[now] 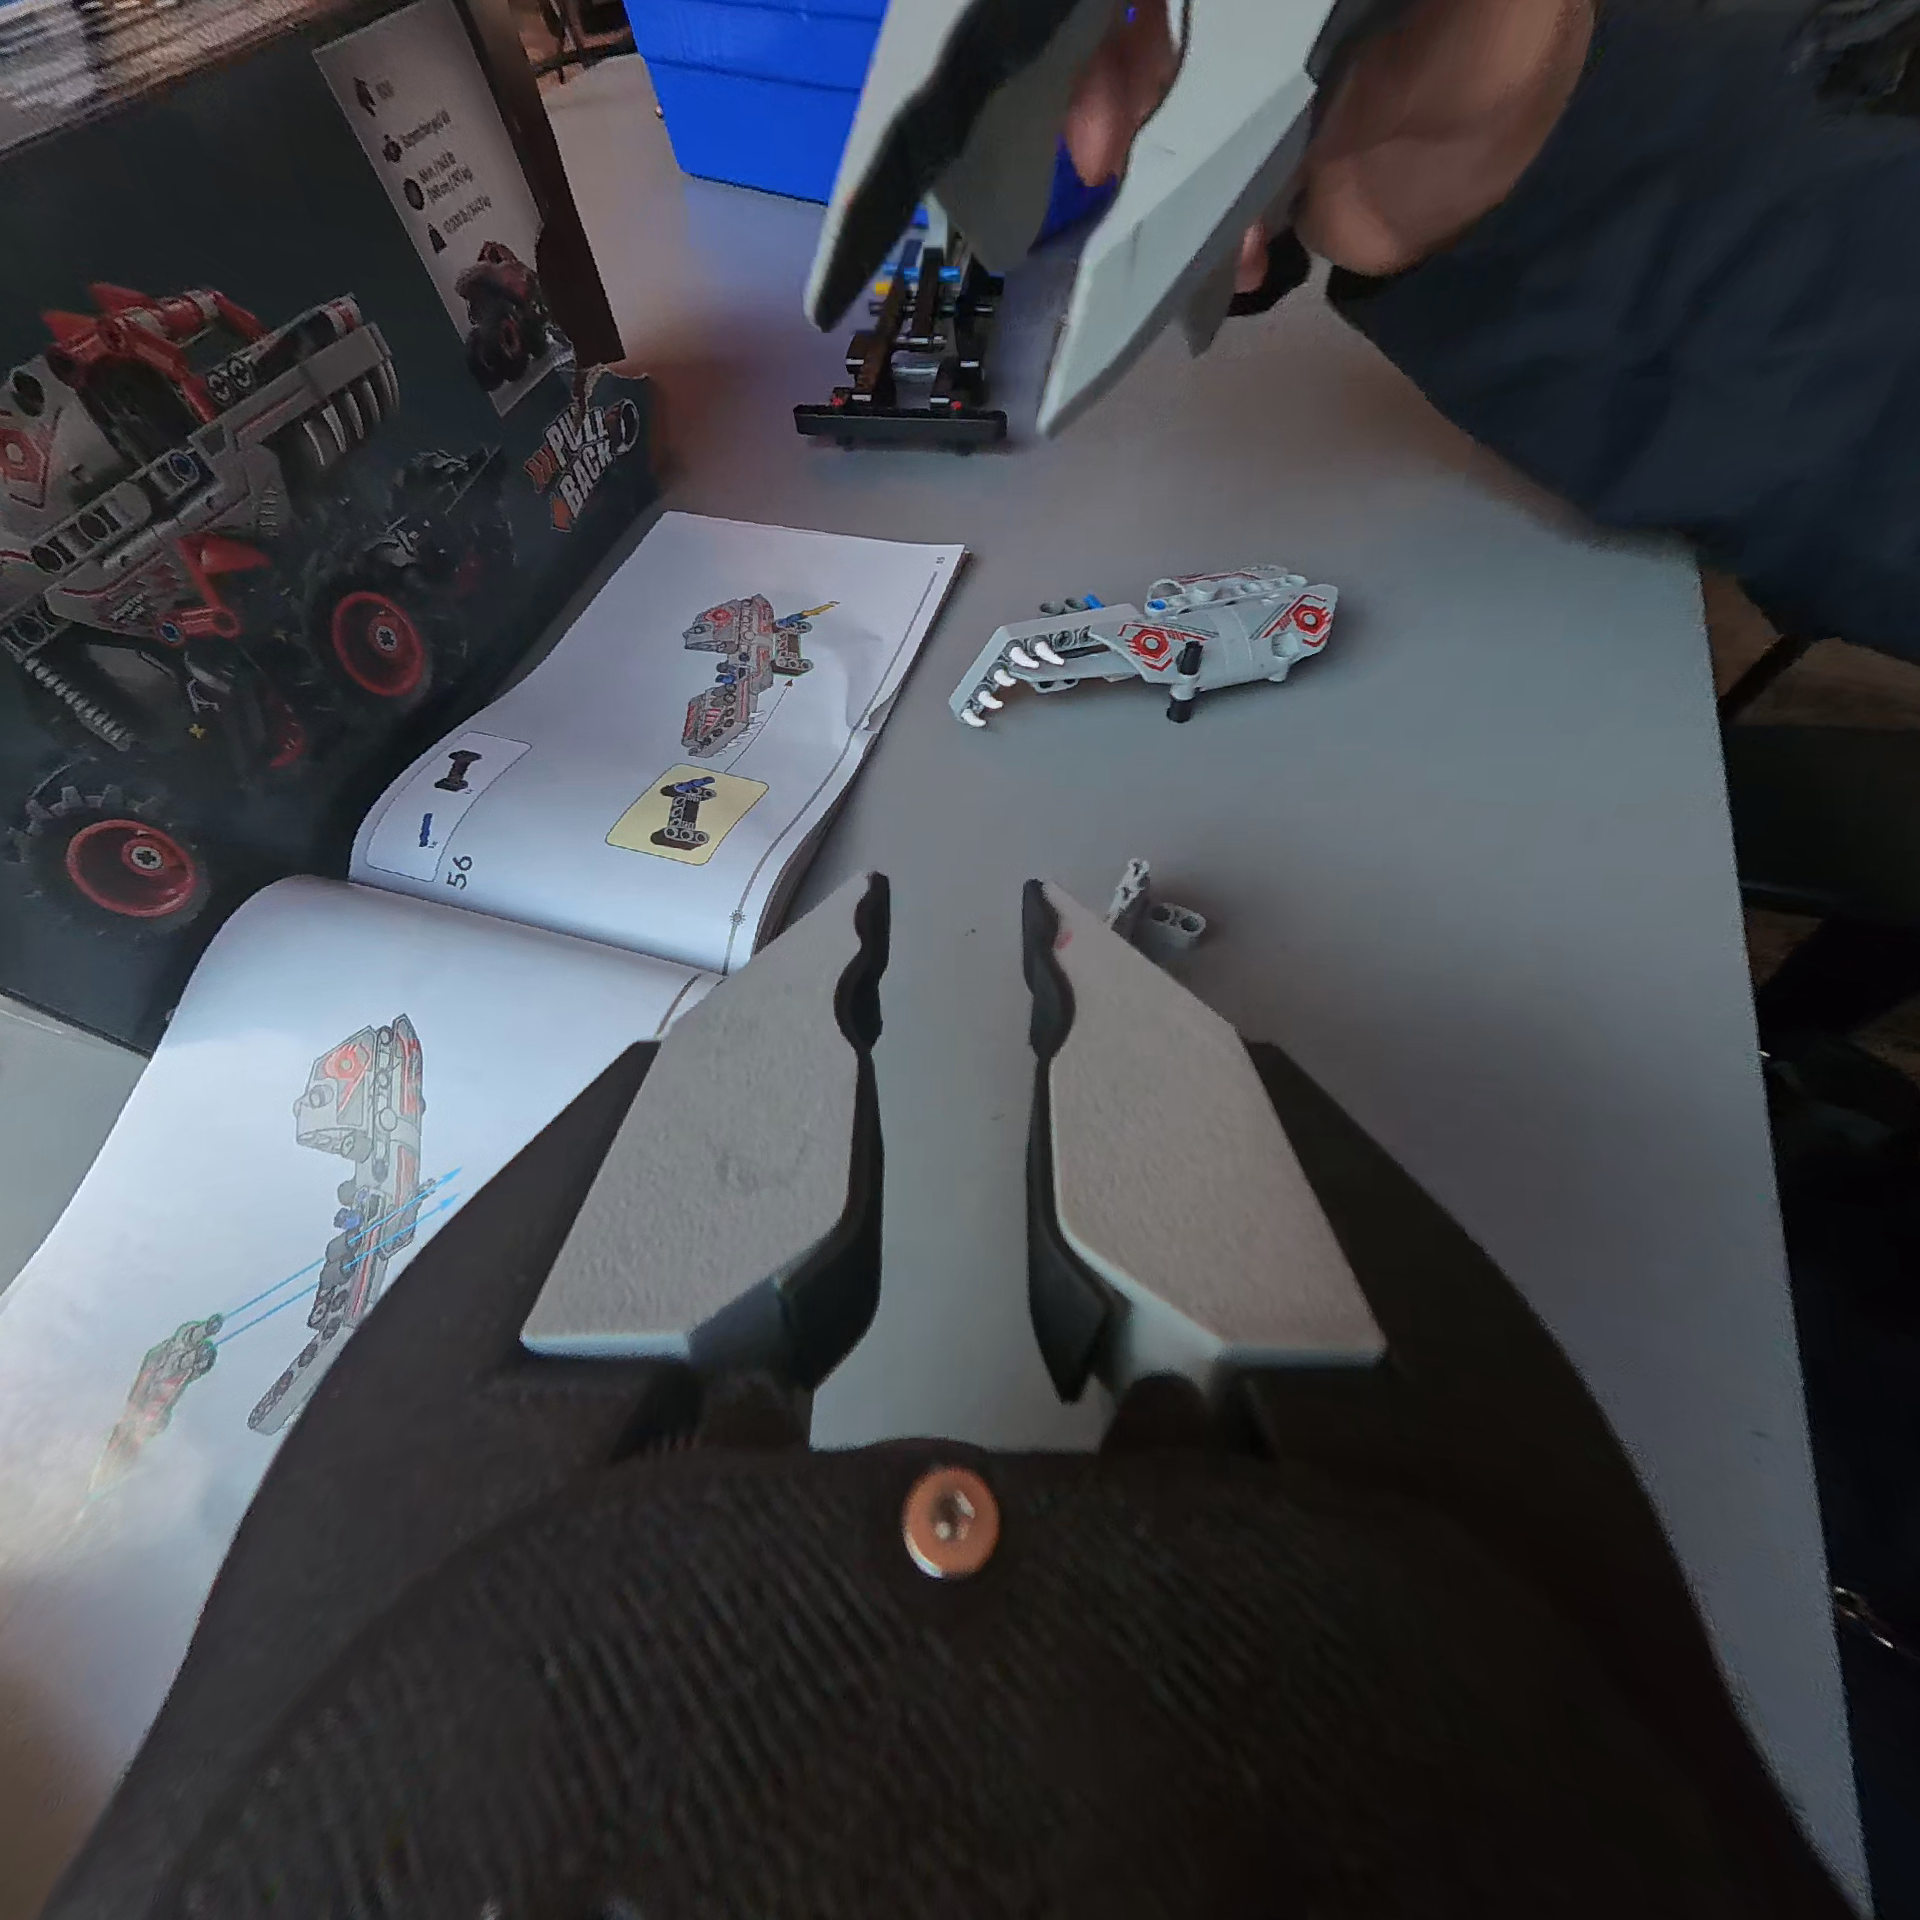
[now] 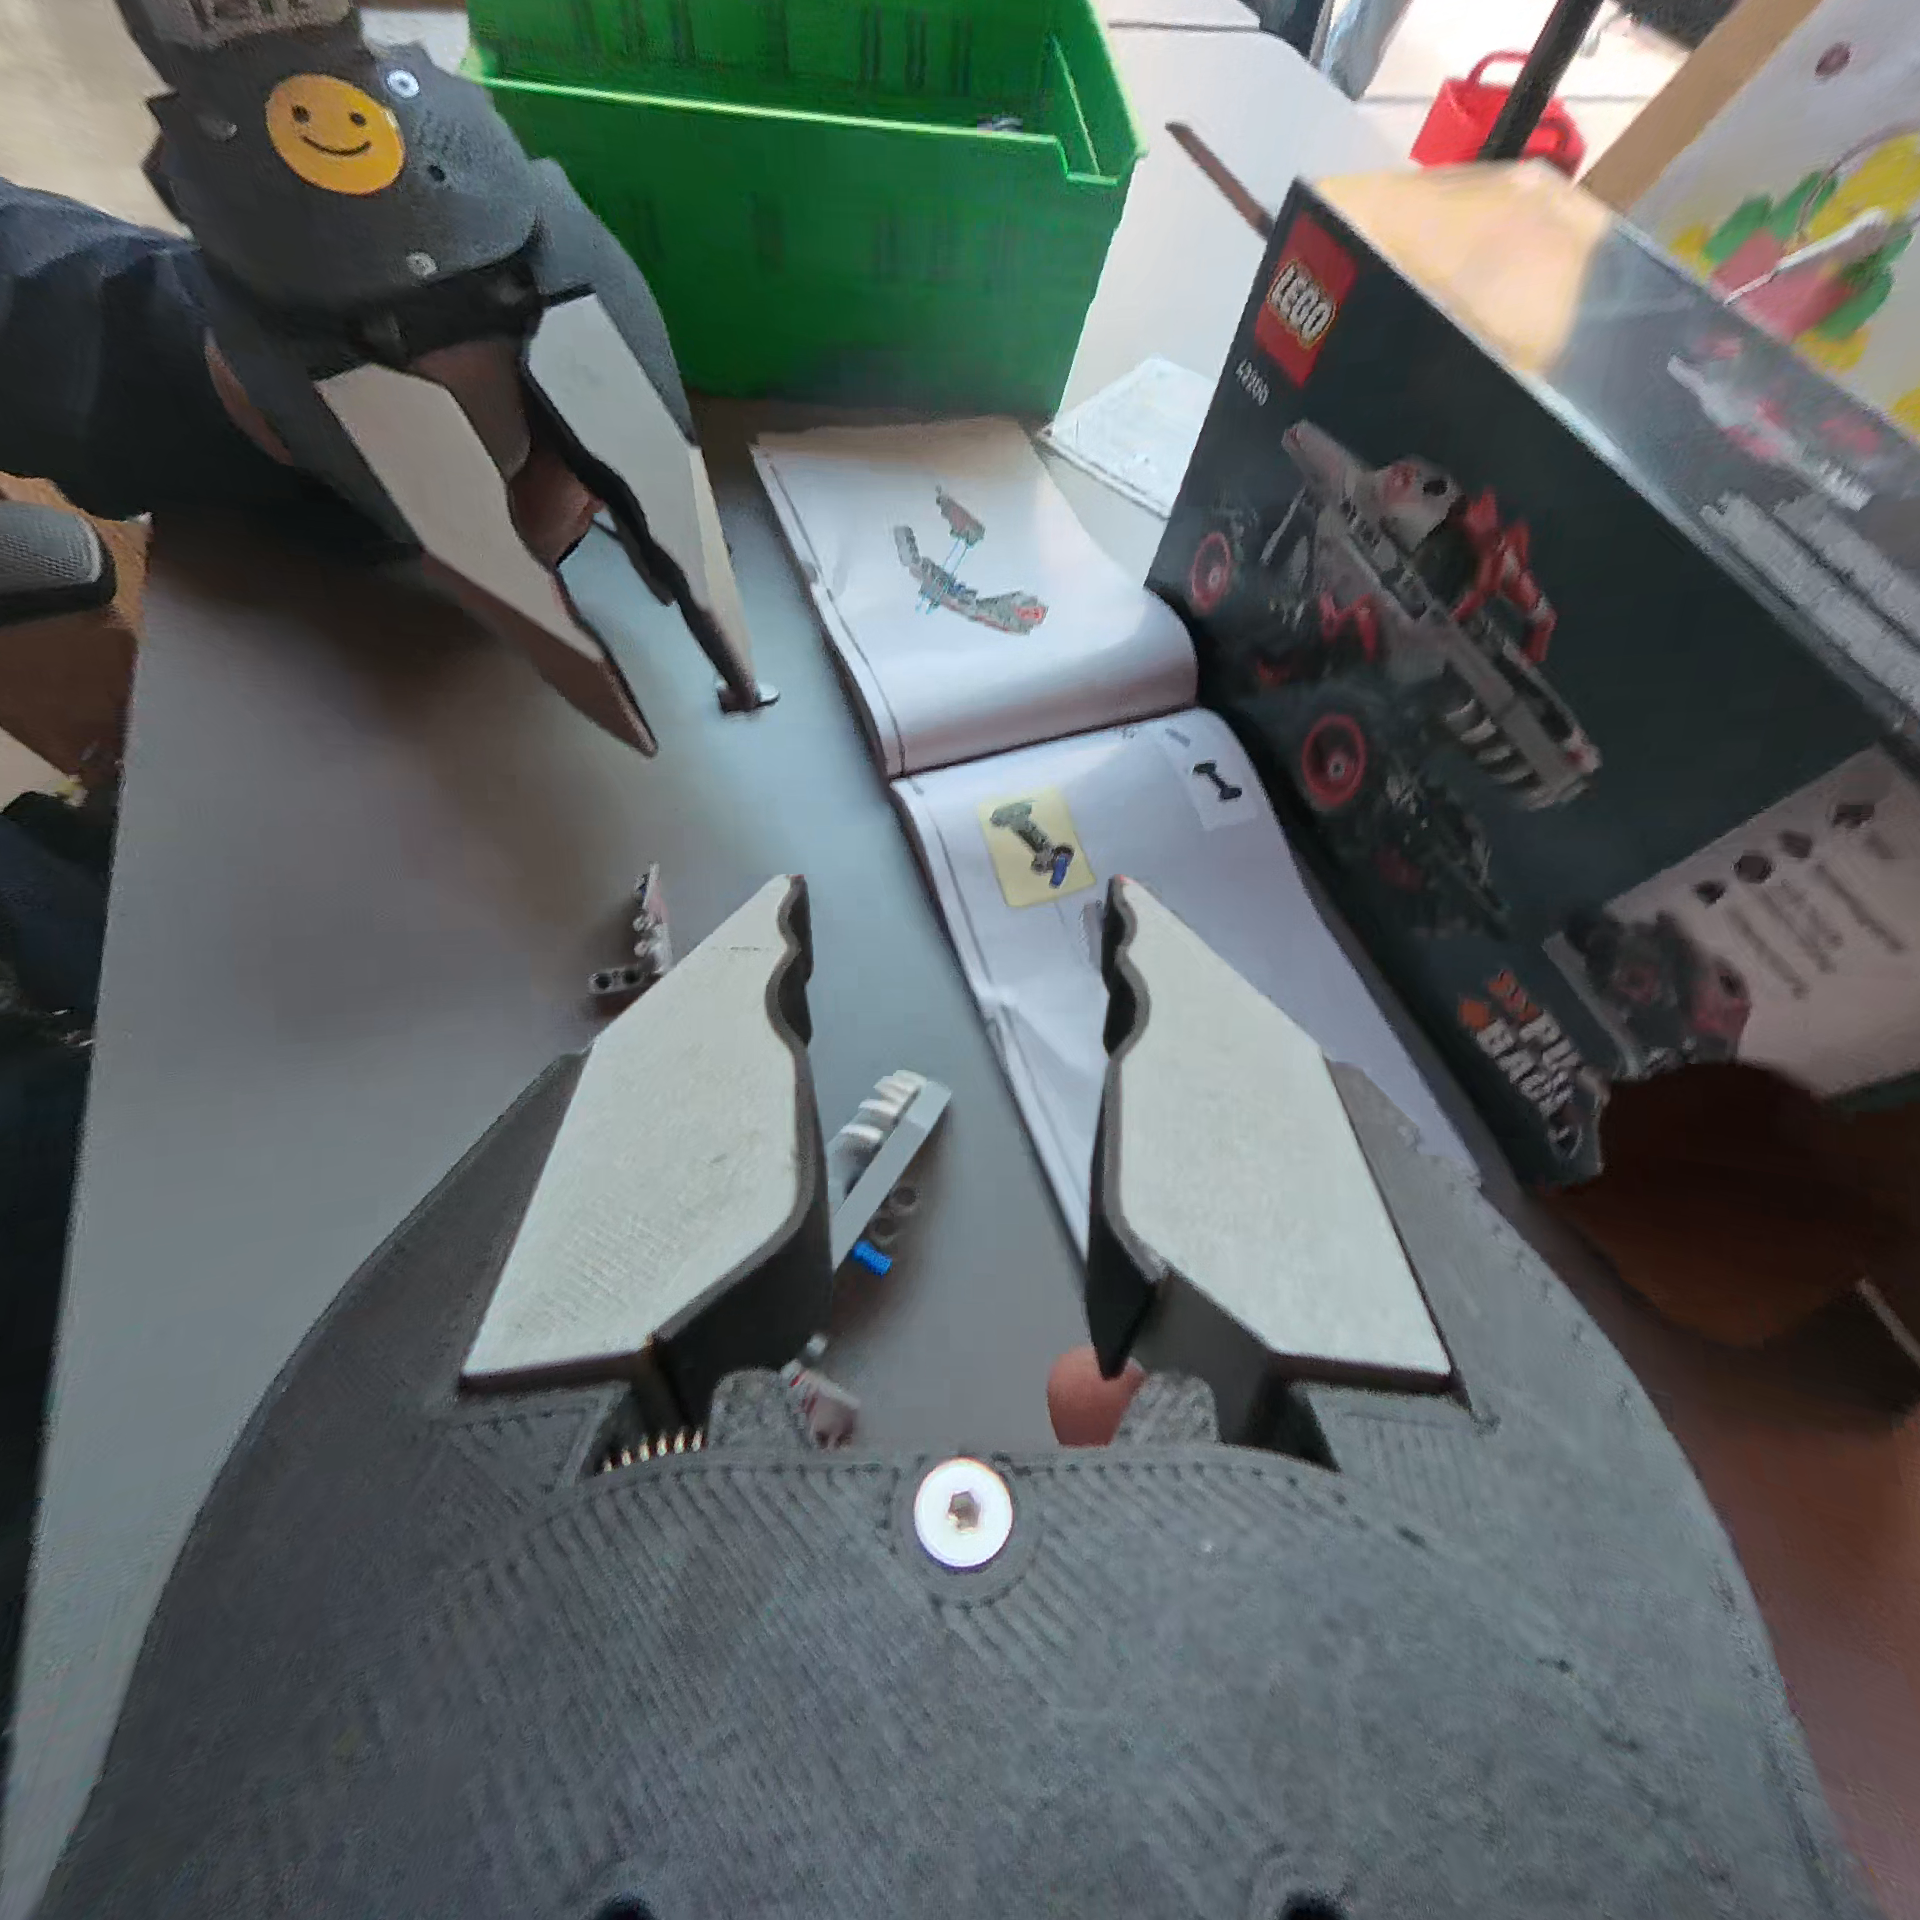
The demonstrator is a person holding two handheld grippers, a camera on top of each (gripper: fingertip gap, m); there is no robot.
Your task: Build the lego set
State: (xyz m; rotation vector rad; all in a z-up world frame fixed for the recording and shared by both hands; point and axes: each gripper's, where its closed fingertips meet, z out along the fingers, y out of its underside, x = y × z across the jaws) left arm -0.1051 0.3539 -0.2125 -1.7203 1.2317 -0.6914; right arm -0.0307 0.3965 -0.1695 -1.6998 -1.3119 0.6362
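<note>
Grey table (image 1: 1403, 1039), green bin (image 2: 831, 208) at its far end, blue bin (image 1: 758, 94), red bag (image 2: 1486, 114) beyond

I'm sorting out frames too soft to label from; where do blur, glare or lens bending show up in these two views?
Left wrist view: the right claw and the hand behind it are motion-smeared; the near page of the instruction booklet stretches and softens toward the edge. Right wrist view: glare washes out the top of the Lego box.

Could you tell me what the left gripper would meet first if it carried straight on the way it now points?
Probably bare grey table. The left gripper, jaws open, aims between the instruction booklet and the grey toothed assembly; depth is unclear.
</note>
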